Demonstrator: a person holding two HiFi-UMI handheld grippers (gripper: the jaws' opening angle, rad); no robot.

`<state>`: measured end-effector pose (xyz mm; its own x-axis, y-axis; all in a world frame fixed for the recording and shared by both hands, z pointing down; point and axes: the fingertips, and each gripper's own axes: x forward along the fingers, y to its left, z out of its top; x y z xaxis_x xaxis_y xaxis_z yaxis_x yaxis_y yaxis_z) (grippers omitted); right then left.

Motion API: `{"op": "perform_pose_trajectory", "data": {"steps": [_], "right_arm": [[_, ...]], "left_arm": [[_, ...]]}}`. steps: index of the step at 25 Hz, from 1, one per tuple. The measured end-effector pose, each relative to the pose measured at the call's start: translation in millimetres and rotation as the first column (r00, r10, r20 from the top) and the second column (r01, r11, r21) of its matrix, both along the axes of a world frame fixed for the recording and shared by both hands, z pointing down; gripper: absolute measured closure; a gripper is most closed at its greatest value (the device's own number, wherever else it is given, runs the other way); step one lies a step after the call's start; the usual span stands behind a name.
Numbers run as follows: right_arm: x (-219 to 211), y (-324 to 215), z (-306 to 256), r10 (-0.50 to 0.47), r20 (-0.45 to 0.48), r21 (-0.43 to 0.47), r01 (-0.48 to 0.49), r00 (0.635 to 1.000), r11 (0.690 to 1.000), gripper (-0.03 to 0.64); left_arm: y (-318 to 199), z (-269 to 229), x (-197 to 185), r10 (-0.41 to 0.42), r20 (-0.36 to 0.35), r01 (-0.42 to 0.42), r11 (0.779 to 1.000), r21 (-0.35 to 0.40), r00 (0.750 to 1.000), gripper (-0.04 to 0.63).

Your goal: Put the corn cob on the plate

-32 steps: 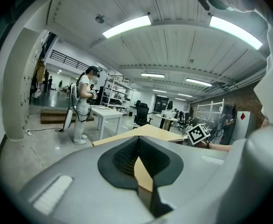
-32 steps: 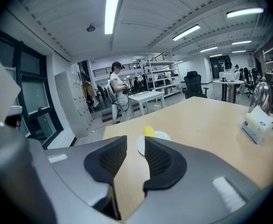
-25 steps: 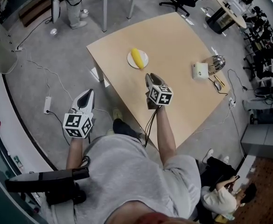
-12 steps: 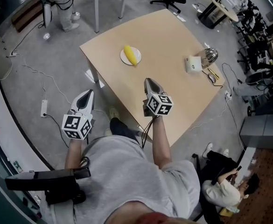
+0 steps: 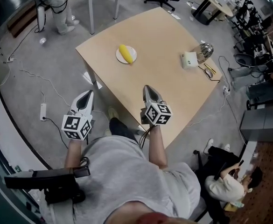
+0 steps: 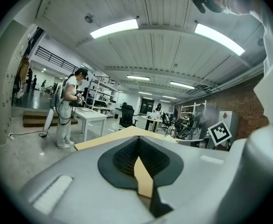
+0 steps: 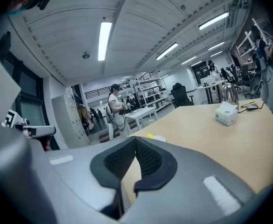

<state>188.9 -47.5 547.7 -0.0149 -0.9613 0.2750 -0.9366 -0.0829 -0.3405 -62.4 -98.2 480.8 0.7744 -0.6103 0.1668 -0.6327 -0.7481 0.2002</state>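
Pulling back from the worktop over the last second; right gripper now hanging at the near edge, lower centre of the head view, where a second ago reaching further in over the wood; left gripper off to the lower left over the grey floor, much as before.

Sliding toward the upper left of the head view across the three moments, the plate; reads as a step away, not as a move of the plate itself.

Lying across that white plate throughout, the corn cob, yellow, touching nothing else; showing too as a small yellow patch beyond the right gripper's tips in the right gripper view.

Means the task looks finished: cob on plate, both grippers drawn off, nothing left to carry.

Left fingers closed tip to tip with nothing between them; only a sliver of worktop colour below the meeting point; right fingers likewise pressed together and empty.

Only container in use the plate, holding the cob alone; well apart, toward the right edge of the worktop, a white tissue box just beside a shiny kettle; contents of either not to be told from here.
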Motion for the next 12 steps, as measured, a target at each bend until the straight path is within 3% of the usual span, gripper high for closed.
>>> {"op": "perform_pose_trajectory", "data": {"steps": [12], "right_arm": [[-10, 45, -3, 0.036, -0.001, 0.014, -0.036, 0.999, 0.999, 0.611]], "left_arm": [[8, 1, 3, 0.033, 0.005, -0.033, 0.999, 0.008, 0.999, 0.577]]}}
